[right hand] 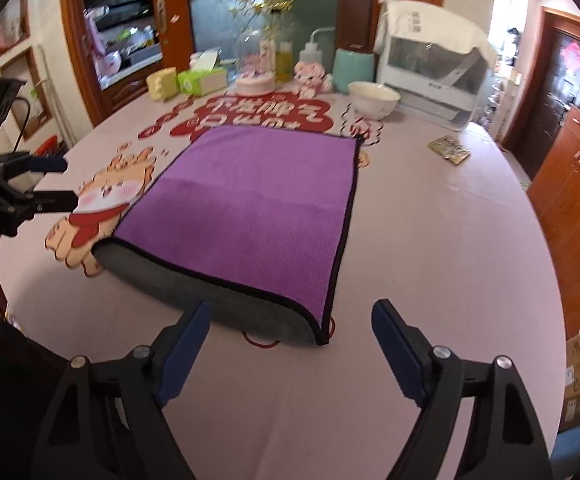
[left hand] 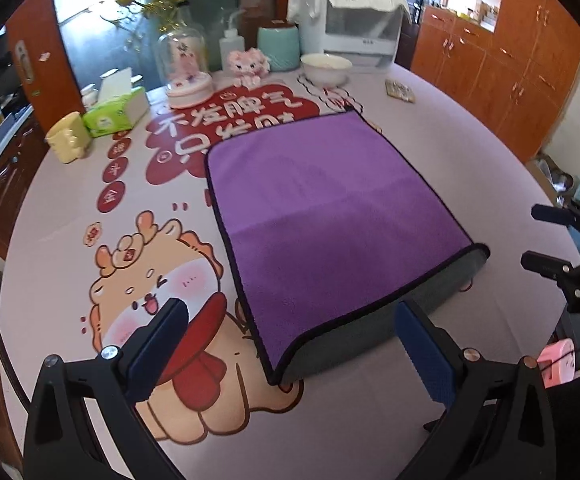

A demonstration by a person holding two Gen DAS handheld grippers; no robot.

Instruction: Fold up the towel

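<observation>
A purple towel [left hand: 321, 216] with a black hem and grey underside lies folded over on the round table; its near fold shows the grey side [left hand: 373, 328]. It also shows in the right wrist view [right hand: 258, 204]. My left gripper [left hand: 293, 344] is open and empty, just short of the towel's near left corner. My right gripper [right hand: 290, 344] is open and empty, just short of the near right corner. Each gripper appears in the other's view: the right gripper [left hand: 549, 240] and the left gripper [right hand: 62, 182], both open.
The table has a printed cloth [left hand: 90, 208]. At its far edge stand a white bowl [left hand: 325, 68], a teal jar [left hand: 278, 46], a pink plush toy [left hand: 248, 66], a glass dome [left hand: 186, 64], a tissue box [left hand: 116, 110], a yellow mug [left hand: 68, 138] and a white appliance [left hand: 353, 16]. Wooden cabinets [left hand: 509, 64] stand to the right.
</observation>
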